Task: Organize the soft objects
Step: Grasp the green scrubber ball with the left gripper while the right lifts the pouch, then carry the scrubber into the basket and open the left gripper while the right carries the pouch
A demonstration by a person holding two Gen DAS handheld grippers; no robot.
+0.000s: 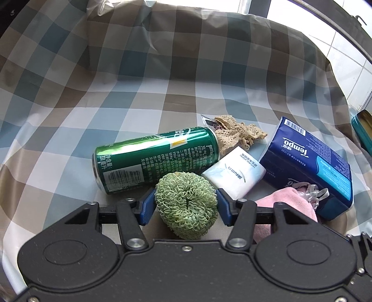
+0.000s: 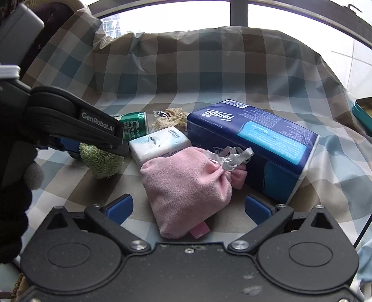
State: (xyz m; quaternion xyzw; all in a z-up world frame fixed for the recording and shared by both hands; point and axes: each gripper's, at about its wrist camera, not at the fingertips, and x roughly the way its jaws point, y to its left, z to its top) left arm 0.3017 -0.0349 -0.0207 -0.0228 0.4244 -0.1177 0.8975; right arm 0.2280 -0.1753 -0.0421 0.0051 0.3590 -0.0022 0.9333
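Green scrubber (image 1: 186, 205) sits clamped between the left hand-held gripper (image 1: 184, 206) fingers, just beside the green can (image 1: 155, 158). Pink pouch (image 2: 186, 185) lies between the wide-apart right hand-held gripper (image 2: 188, 206) fingers.

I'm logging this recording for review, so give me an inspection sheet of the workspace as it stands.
Surface: checked cloth, wrinkled, draped up at the back.
Job's things: green scrubber between the left gripper's fingers; pink pouch lying ahead of the right gripper; white tissue pack; blue tissue pack; beige lace cloth.
Clutter: green can on its side; teal tin at the right edge.
Grippers: left gripper closed on the scrubber; right gripper open.
Cables: nothing seen.
Surroundings: bright window behind; white tiles to the right.
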